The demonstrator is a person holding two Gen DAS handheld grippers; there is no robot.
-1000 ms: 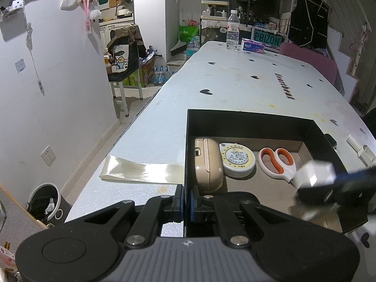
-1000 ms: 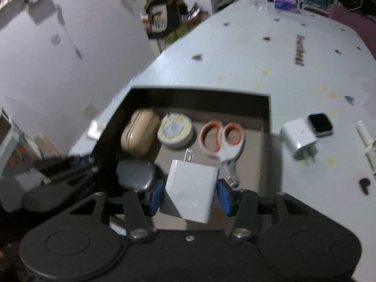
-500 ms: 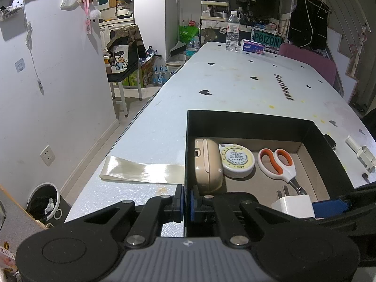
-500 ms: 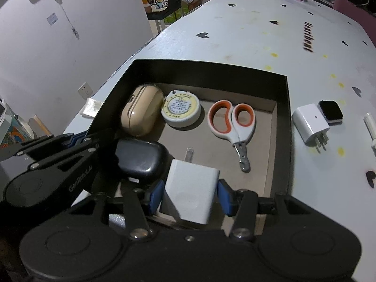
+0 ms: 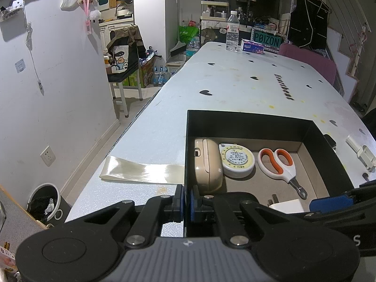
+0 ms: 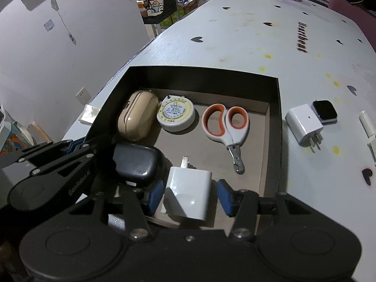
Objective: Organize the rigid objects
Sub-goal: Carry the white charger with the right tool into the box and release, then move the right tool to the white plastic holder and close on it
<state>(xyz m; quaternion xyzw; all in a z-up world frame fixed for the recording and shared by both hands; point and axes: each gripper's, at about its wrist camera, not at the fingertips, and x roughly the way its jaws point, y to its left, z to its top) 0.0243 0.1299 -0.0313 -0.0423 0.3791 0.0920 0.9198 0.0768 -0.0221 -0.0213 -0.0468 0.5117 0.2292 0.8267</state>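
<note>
**Charger sits in box between parted right gripper pads**

Charger, a white wall plug adapter, lies on the brown floor of the black box near the lower edge of the right wrist frame, prongs pointing toward the frame's top. The right gripper straddles it with its blue pads standing apart: a gap shows between the right-hand pad and the charger, while the left-hand pad sits just beside it; whether that one touches cannot be told. The left gripper is closed on the box's left wall, its pads pinching the thin black edge at the near corner.

Inside the box, along the far side, lie a beige earbud case, a round tape measure just beside it, and orange-handled scissors further right. A black case rests at the lower left of the box, next to the charger.

Outside the box, at the right of the frame on the white surface, a second white charger touches a smartwatch body. A white clip lies nearer the frame's right edge.
</note>
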